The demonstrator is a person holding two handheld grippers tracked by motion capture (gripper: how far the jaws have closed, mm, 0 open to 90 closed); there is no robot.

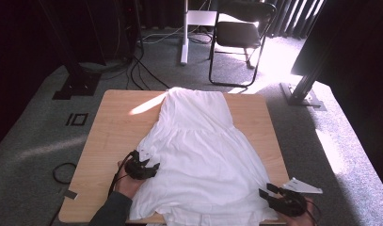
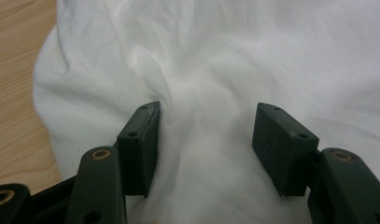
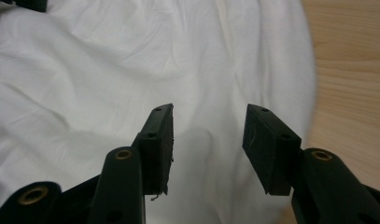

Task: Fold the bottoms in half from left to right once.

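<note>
Garment-handling step, hem end. Jaws of left gripper (image 2: 204, 140) wide, white dress (image 2: 215, 70) bunched between, unpinched. Right gripper (image 3: 208, 144) likewise parted over cloth, table (image 3: 351, 70) edge beyond. Next, probably: close on hem, lift evenly.

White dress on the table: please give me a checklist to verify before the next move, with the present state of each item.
1. White dress lies spread on the wooden table: ok.
2. Left tool open, cloth between its pads but not pinched: ok.
3. Right tool open over the dress near its side edge: ok.
4. Dress smooth: not ok, wrinkles near the left tool.
5. Hem fully on the table: cannot tell, the near edge is cut off in the high view.
</note>
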